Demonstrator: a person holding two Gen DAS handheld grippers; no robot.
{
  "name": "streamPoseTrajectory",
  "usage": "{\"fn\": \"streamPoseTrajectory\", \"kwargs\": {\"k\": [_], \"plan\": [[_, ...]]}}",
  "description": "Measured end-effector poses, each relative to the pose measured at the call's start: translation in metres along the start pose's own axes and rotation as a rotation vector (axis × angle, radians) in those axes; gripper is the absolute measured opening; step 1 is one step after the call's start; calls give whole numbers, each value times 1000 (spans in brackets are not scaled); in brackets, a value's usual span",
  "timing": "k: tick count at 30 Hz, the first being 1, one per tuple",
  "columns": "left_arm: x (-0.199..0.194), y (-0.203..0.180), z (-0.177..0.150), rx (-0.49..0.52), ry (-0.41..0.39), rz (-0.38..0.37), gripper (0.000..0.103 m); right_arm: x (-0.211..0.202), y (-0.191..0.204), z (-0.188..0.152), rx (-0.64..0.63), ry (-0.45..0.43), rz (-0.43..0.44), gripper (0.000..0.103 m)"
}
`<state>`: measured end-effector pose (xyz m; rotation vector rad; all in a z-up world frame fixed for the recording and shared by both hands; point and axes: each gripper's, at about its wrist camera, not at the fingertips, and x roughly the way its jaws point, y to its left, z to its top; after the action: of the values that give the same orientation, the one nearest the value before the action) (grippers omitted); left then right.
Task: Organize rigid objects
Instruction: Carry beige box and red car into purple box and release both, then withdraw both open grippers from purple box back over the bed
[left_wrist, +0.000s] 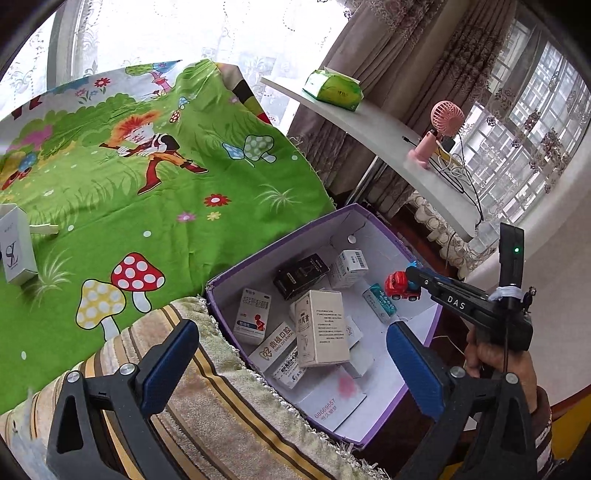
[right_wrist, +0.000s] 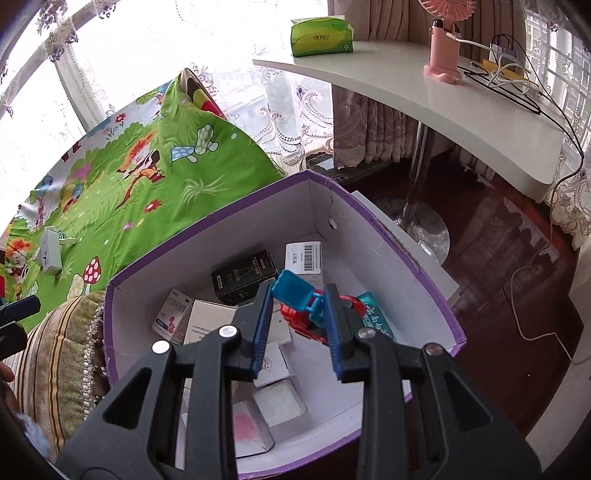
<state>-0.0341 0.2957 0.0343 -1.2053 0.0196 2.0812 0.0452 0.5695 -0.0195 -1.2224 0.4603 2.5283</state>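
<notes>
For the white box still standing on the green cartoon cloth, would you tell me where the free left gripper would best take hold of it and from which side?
Probably across the two broad printed faces, near the top, coming down from above. The white box stands upright on the cloth, so its narrow thickness should fit between the open fingers of the left gripper. Nothing crowds its top, though a pale flat piece lies close beside it.

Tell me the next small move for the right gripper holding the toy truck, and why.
Probably open the jaws and let go. The right gripper holds the red toy truck over the purple box, above the small cartons already inside, so releasing should drop it in.
</notes>
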Motion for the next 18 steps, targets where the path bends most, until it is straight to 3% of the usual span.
{"fn": "streamPoseTrajectory", "kwargs": {"k": [14,18], "plan": [[-21,38,-4,-73,-33,-7,103,-2,-12,1,38,6,-13,33],[-25,55,-7,-131,-33,-11,103,-7,-8,2,42,-2,-2,41]]}}
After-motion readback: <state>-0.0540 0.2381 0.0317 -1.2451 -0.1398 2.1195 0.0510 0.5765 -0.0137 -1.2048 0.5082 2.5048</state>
